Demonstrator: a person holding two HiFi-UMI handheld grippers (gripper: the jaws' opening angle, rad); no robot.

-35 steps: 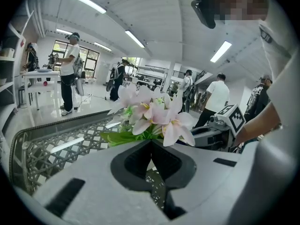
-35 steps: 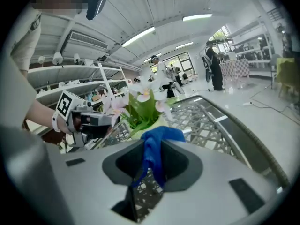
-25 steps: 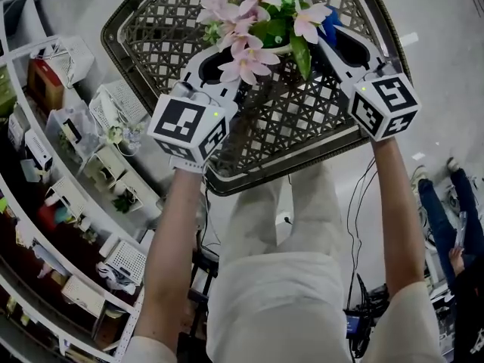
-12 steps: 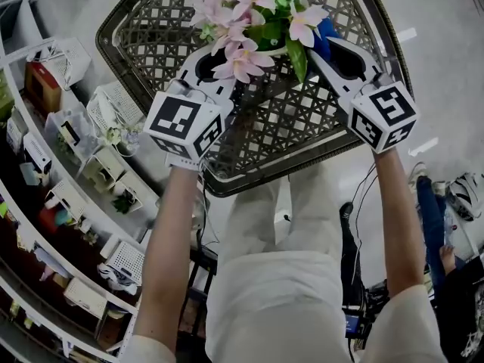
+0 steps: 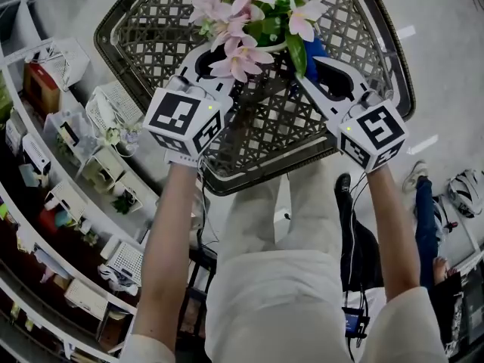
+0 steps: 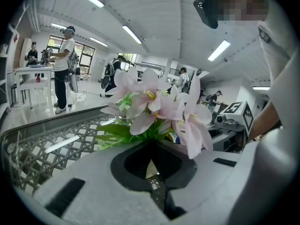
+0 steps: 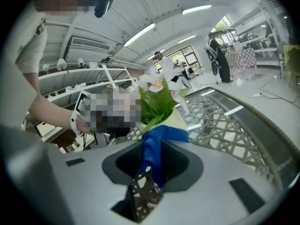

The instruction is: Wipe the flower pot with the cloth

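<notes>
Dark woven-lattice table (image 5: 151,29) above pale floor (image 5: 446,21), cluttered shelves (image 5: 68,165) at left, pink-flowered flower pot (image 7: 176,121) on table, left gripper (image 6: 151,165) closed narrowly on its side, right gripper (image 7: 149,165) clamping blue cloth (image 7: 154,144) against it.

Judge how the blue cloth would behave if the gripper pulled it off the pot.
The cloth is probably floppy: it folds and hangs limp between the right gripper and the flower pot. Likely light and not slippery, since a small pinch holds it.
</notes>
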